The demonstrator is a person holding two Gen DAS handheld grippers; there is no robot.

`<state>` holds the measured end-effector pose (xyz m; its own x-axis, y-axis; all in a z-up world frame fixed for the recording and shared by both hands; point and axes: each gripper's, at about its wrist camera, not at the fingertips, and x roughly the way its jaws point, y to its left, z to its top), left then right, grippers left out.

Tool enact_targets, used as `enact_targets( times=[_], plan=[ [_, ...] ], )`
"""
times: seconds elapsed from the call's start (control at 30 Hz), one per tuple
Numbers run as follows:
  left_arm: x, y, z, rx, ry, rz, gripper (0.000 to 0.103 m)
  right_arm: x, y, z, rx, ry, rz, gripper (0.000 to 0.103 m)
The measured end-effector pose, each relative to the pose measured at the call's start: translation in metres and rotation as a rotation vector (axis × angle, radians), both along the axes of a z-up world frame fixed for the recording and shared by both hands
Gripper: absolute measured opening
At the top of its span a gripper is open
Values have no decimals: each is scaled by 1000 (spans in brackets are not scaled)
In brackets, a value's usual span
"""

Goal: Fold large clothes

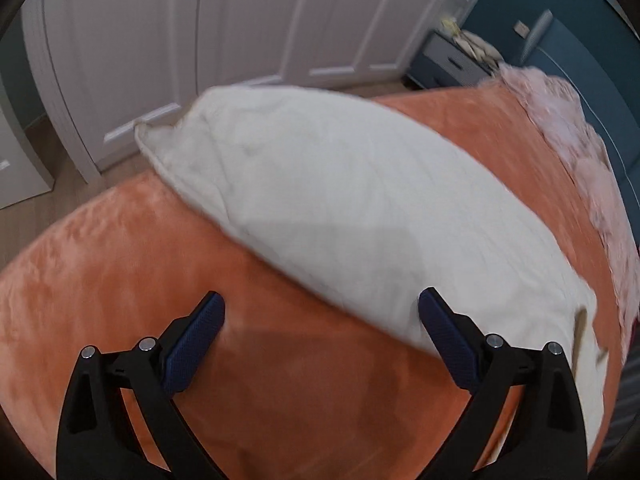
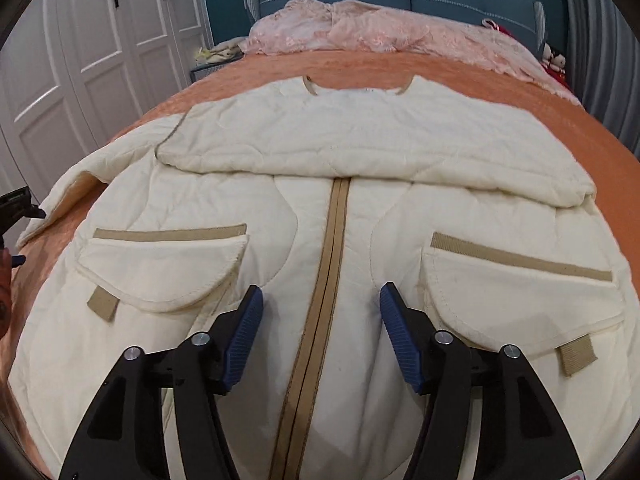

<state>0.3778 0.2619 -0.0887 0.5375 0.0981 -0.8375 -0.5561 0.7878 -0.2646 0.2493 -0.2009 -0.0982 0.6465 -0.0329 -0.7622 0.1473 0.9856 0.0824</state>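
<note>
My right gripper [image 2: 321, 300] hangs over the lower front of the cream jacket [image 2: 320, 208], its jaws partly spread and empty, one blue pad either side of the tan placket [image 2: 332, 240] that runs down the jacket's middle. The jacket lies front-up across the middle of the orange bedspread [image 2: 400, 65], collar towards the headboard end, hem towards me. Its sleeves are folded over the chest in a thick band. It is quilted and puffy, with stitched curves and tan trim. Two rounded patch pockets sit low on the front, the left pocket [image 2: 164, 268] and the right pocket [image 2: 520, 300], each with a tan strip along the top and a small tan tab at the bottom; I cannot see into either of them.

My left gripper [image 1: 322, 304] is spread wide and holds nothing. It is over bare bedspread near the side edge, and the jacket's padded side lies just beyond its right finger [image 1: 448, 344]. The bedspread looks plush and velvety. A pink lacy cover [image 2: 360, 28] is heaped along the headboard edge of the bed.
</note>
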Motion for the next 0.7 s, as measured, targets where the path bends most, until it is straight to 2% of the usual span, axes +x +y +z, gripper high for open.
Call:
enact_targets(
  times=[0.03,0.1,0.13,0.17,0.23,0.37,0.47,0.57,0.63,0.7],
  plan=[
    [5,-2,1,16,9,3,92,0,0,-1,-1,1,2,62],
    [14,-9,5,30,2,-9,67,0,4,-4,-13,2,9,65],
    [20,-15,9,25,3,-41,41,0,6,-5,-22,3,11,66],
    [20,-16,10,24,8,-52,22,0,7,-5,-32,3,12,67],
    [25,-26,25,40,-8,-68,8,-2,9,-6,-36,0,12,67],
    [26,-69,89,114,-135,-161,5,-2,6,-6,-19,-7,13,67],
    [18,-128,149,175,-263,-278,5,-3,4,-4,-9,-13,13,67],
    [-2,-217,206,225,-399,-467,5,-9,0,2,18,-38,2,68],
    [-20,-270,222,220,-445,-583,5,-16,-6,6,42,-55,-22,68],
    [-32,-310,223,200,-447,-673,5,-29,-14,11,93,-70,-42,69]
  ],
)
